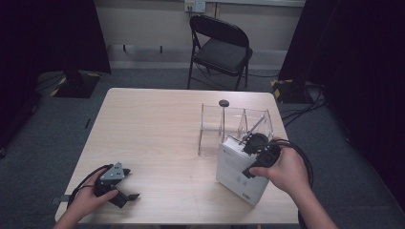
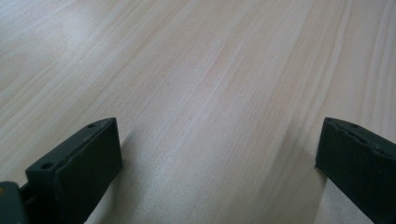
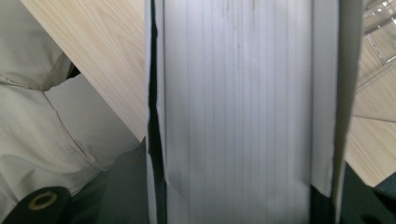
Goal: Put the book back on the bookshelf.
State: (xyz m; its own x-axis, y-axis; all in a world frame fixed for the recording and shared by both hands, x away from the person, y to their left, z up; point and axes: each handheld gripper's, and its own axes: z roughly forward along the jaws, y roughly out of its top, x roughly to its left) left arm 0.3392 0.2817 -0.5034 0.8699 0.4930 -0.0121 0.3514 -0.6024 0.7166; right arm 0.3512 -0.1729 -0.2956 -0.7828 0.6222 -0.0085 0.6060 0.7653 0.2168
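One white book (image 1: 237, 172) on edge, tilted

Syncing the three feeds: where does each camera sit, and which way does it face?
High view: above the person's side, looking forward and down on the table; both forearms, left gripper, right gripper show.
Left gripper view: on the left gripper, facing bare tabletop; its open jaws show.
Right gripper view: on the right gripper, facing the white book gripped between its jaws; beige clothing at left.
Shared: the white book and clear rack appear in high and right gripper views.

White book's (image 3: 238, 112) ends beyond frame edges
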